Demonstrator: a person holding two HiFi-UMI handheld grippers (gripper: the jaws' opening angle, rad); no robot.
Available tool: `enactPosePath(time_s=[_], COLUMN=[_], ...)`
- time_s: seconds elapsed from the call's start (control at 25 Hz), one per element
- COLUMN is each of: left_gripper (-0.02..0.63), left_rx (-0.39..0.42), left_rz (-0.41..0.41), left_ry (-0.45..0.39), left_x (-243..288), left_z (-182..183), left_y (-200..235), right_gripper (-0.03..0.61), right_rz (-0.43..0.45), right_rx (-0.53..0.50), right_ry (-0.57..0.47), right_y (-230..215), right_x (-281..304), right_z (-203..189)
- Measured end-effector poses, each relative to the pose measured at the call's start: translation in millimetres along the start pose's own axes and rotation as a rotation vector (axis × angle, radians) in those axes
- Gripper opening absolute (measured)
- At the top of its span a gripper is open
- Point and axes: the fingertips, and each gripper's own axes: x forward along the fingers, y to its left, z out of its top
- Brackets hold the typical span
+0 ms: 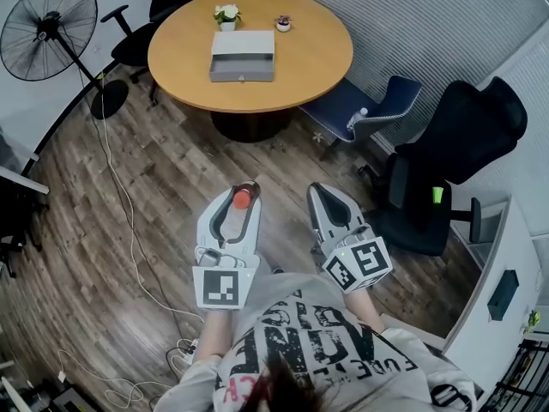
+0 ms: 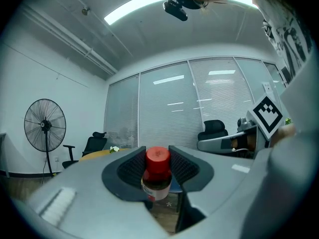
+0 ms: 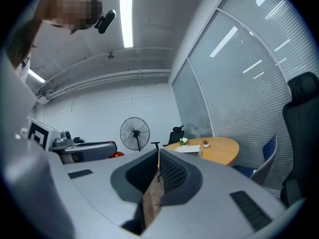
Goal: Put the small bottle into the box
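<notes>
Near 6 o'clock in the head view, the left gripper (image 1: 242, 193) grips the bottle (image 1: 244, 199), its red cap showing between the pads. Just beside it at 3 o'clock, the right gripper (image 1: 320, 194) has its jaws closed together on nothing. Well apart at 12 o'clock, the grey box (image 1: 243, 56) lies on the round table (image 1: 300, 75), with two small plants (image 1: 226, 14) just beyond it.

Left gripper (image 1: 241, 197): held out before the torso, jaws clamped on small bottle (image 2: 157, 176).
Right gripper (image 1: 322, 194): alongside, jaws together, empty.
</notes>
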Motion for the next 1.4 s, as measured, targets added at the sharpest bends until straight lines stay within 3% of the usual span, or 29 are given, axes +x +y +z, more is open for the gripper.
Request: enactPosePath(time_s=[0.56,1.04,1.4], left_gripper=[0.150,0.150,0.149], left_rx=[0.030,0.017,-0.004], left_rz=[-0.035,-0.035,-0.001], left_ry=[0.007,0.053,0.060], left_x=[54,72,120], left_z=[16,-6,-7], left_y=[129,158,179], right_gripper=[0.015,0.015,0.015], right_rz=[-0.072,-0.090,-0.059], right_rx=[0.017,0.035,0.052], right_ry=[-0.006,-0.004,0.030], right_y=[8,1,-32], right_x=[120,152,201], right_z=[16,9,8])
